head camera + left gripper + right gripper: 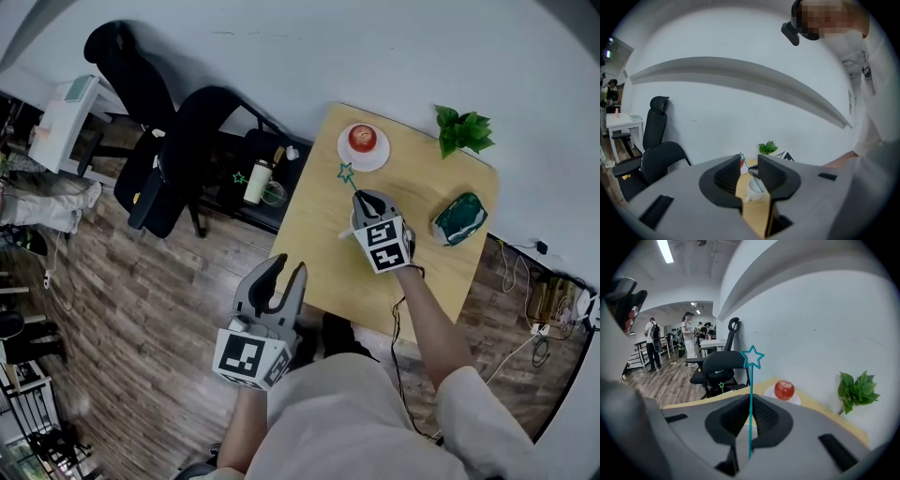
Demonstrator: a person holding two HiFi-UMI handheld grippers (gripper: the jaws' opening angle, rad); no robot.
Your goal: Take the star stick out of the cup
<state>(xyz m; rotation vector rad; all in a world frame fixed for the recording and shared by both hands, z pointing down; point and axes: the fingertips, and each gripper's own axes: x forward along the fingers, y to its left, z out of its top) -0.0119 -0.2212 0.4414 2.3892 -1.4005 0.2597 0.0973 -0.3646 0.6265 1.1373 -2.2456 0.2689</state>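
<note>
The teal star stick (346, 172) rises slanted out from under my right gripper (367, 202), above the wooden table (319, 258). In the right gripper view the stick (751, 394) runs straight up between the pads, star on top, and my right gripper (750, 416) is shut on it. The white cup (752, 190) shows through the left gripper's gap, with the stick leaning in it; in the head view the right gripper hides most of the cup. My left gripper (286, 272) hangs open and empty off the table's near left edge.
A red apple (363, 138) sits on a white plate (378, 159) at the table's far side. A green plant (462, 129) and a green pouch (458, 217) lie to the right. Black chairs (178, 150) and a bottle (256, 183) stand left of the table.
</note>
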